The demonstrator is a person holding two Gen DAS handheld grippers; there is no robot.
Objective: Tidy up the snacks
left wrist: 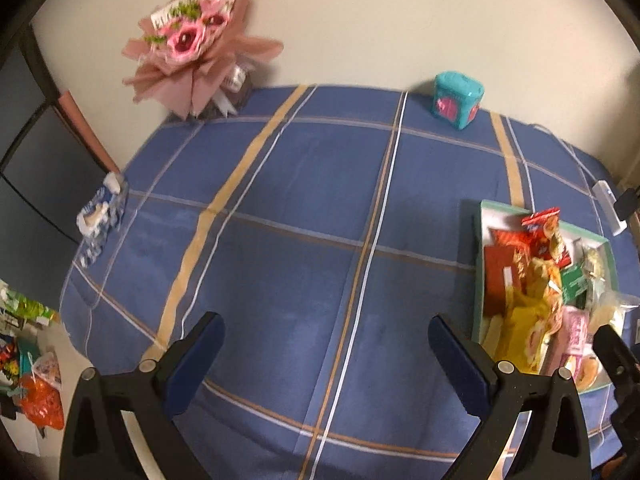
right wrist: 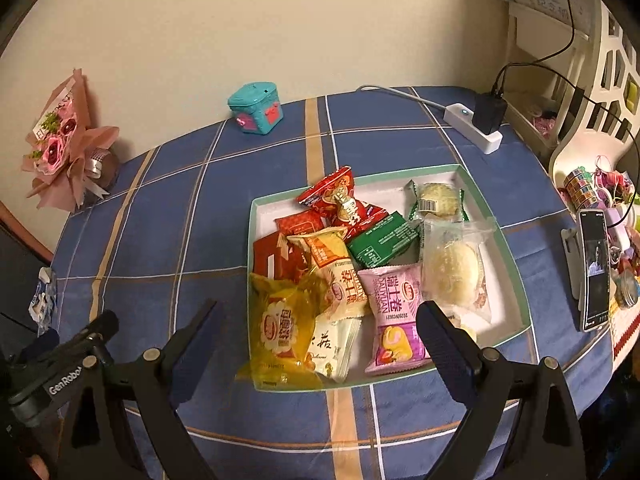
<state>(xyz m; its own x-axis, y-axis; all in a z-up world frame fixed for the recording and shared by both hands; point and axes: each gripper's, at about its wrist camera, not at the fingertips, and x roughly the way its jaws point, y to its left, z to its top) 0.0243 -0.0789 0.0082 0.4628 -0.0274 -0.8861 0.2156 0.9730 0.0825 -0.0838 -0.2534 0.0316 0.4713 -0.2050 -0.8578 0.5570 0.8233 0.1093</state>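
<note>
A shallow white box with a green rim [right wrist: 516, 276] sits on the blue checked tablecloth [right wrist: 168, 240] and holds several wrapped snacks: a yellow packet [right wrist: 280, 320], a pink packet [right wrist: 394, 304], a red packet [right wrist: 340, 200], a green packet [right wrist: 384, 240] and clear-wrapped pastries [right wrist: 452, 272]. My right gripper [right wrist: 320, 332] is open and empty, just above the box's near edge. My left gripper [left wrist: 326, 344] is open and empty over bare cloth, left of the box [left wrist: 478, 240].
A teal toy box [right wrist: 256, 108] and a pink bouquet [right wrist: 64, 140] stand by the wall. A crumpled blue-white wrapper [left wrist: 100, 216] lies at the left table edge. A power strip with charger [right wrist: 480, 124], a phone on a stand [right wrist: 596, 268] and clutter are on the right.
</note>
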